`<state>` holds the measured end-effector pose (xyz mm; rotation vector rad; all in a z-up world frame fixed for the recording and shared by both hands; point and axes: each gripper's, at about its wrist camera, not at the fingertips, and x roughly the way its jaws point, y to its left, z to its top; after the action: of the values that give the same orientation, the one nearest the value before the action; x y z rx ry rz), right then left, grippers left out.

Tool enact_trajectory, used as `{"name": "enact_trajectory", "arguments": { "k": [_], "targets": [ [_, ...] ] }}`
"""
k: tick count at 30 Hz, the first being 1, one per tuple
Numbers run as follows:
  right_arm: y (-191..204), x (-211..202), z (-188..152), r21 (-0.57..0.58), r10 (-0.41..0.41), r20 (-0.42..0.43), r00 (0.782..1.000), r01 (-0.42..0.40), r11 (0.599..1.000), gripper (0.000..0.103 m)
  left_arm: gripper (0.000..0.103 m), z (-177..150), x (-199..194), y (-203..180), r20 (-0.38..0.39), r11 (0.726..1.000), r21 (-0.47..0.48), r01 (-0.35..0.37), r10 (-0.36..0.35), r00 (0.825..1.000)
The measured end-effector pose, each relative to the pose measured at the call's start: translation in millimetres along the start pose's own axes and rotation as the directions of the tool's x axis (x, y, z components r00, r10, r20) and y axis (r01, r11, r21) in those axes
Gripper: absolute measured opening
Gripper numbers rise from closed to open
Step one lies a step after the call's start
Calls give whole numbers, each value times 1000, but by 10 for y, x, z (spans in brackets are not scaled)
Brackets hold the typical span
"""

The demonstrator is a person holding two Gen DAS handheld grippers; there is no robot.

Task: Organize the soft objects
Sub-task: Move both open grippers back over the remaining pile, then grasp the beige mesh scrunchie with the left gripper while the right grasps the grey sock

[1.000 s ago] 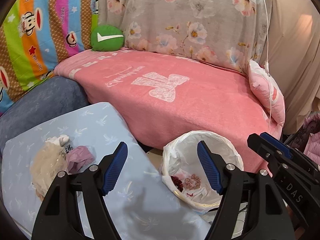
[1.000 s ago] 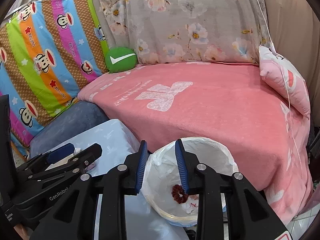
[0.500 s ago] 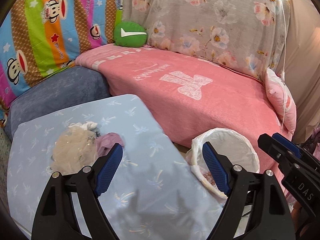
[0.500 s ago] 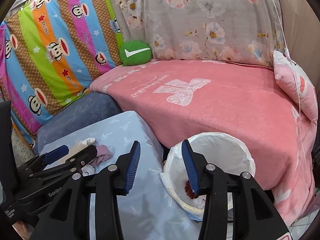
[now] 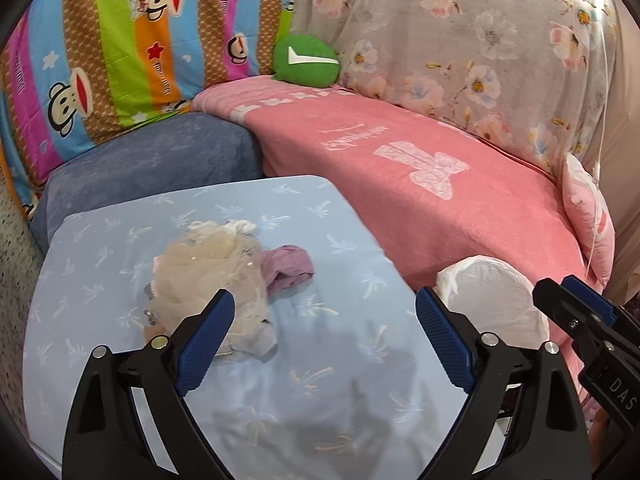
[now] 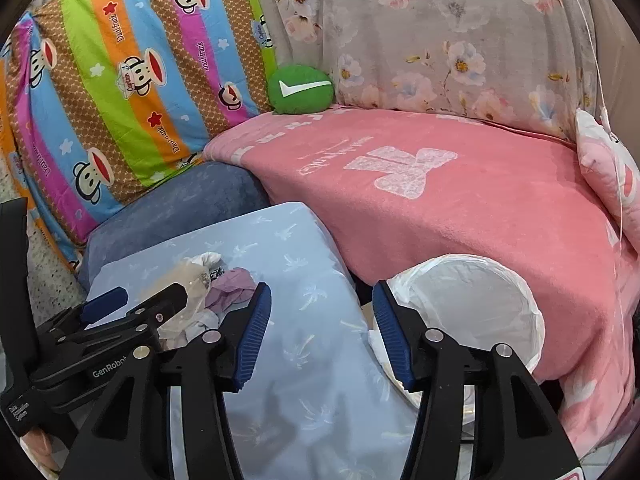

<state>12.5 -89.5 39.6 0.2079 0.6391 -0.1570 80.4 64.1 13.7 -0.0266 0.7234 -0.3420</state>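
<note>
A small heap of soft things lies on the light blue cushion (image 5: pixel 328 360): a beige gauzy piece (image 5: pixel 208 272), a mauve scrunchie (image 5: pixel 288 270) and a white scrap (image 5: pixel 240 226). My left gripper (image 5: pixel 324 340) hovers over the cushion just right of the heap; its jaws are opening and nothing is between them. My right gripper (image 6: pixel 318 336) hangs between the cushion (image 6: pixel 304 344) and the white-lined basket (image 6: pixel 472 304); its jaws are opening too, with nothing in them. The heap (image 6: pixel 224 292) shows left of it, behind the left gripper's body (image 6: pixel 112 332).
The basket (image 5: pixel 492 304) stands on the floor against the pink-covered sofa (image 5: pixel 420 184). A green round plush (image 5: pixel 306 62) rests at the sofa's back. A blue-grey cushion (image 5: pixel 152 164), a striped monkey-print cloth (image 5: pixel 120 40) and a pink pillow (image 5: pixel 588 216) surround it.
Both grippers have swung left, away from the basket toward the blue cushion and the heap. Both sets of jaws have spread wider.
</note>
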Motion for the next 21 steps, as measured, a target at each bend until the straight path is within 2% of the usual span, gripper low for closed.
{"name": "enact_trajectory", "arguments": {
  "k": [3, 12, 21],
  "targets": [
    [116, 58, -34, -16, 11, -15, 1000, -11, 1000, 57, 92, -21, 36, 171, -22, 999, -30, -19, 18, 1000],
    [538, 377, -152, -70, 61, -80, 995, -67, 995, 60, 92, -120, 170, 695, -73, 990, -102, -95, 88, 993],
    [913, 884, -319, -88, 121, -175, 977, -138, 987, 60, 92, -156, 484, 1078, -139, 981, -111, -158, 142, 980]
  ]
}}
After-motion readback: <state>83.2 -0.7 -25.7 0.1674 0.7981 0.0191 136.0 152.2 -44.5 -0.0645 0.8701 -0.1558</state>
